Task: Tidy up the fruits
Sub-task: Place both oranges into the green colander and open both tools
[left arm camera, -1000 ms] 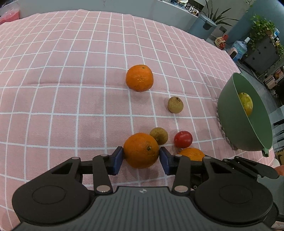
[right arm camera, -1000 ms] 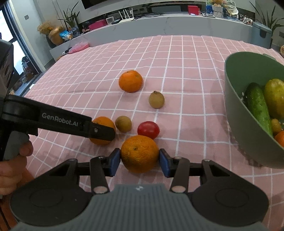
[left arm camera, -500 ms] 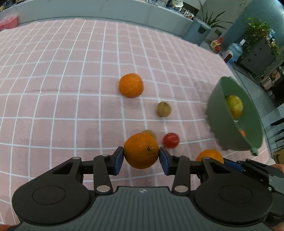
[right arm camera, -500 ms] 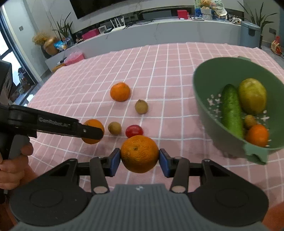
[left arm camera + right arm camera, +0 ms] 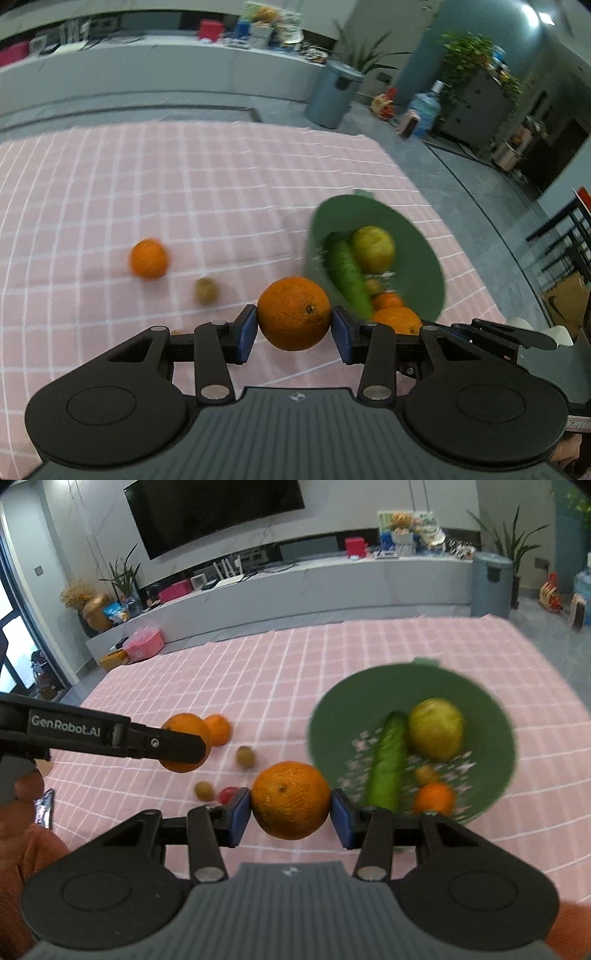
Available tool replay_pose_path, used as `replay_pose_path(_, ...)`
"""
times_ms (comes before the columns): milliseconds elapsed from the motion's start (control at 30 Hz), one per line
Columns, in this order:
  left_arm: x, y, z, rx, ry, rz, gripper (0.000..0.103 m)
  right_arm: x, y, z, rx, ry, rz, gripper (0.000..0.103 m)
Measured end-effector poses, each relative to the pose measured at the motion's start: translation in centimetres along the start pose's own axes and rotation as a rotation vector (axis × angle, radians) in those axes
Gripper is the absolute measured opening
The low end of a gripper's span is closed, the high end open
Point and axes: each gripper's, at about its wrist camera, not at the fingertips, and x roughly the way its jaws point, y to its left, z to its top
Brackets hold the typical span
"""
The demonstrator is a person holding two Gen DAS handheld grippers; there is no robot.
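- Two round, pebbly-skinned oranges are held aloft left of the green plastic colander bowl [image 5: 491,716]: the left gripper [image 5: 293,328] is clamped on one orange [image 5: 293,314], the right gripper [image 5: 291,814] on the other orange [image 5: 291,799].
- Each is judged firm, moderately heavy and prone to roll; the widest part is gripped.
- Left of the bowl, a pink checked tablecloth [image 5: 295,672] is spread; beyond, a grey counter [image 5: 332,587] is seen.
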Motion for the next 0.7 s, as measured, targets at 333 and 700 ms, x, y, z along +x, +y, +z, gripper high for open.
replay_pose_path(333,3.5,-5.6,2.1,0.121,0.024,0.007,0.049,-2.1,-4.3,2.2,-0.027,-0.010,-0.095,0.044)
replay_pose_path(700,9.2,-8.1,2.6,0.230,0.126,0.063,0.049,1.8,-7.4,4.5,-0.160,0.142,-0.163,0.044)
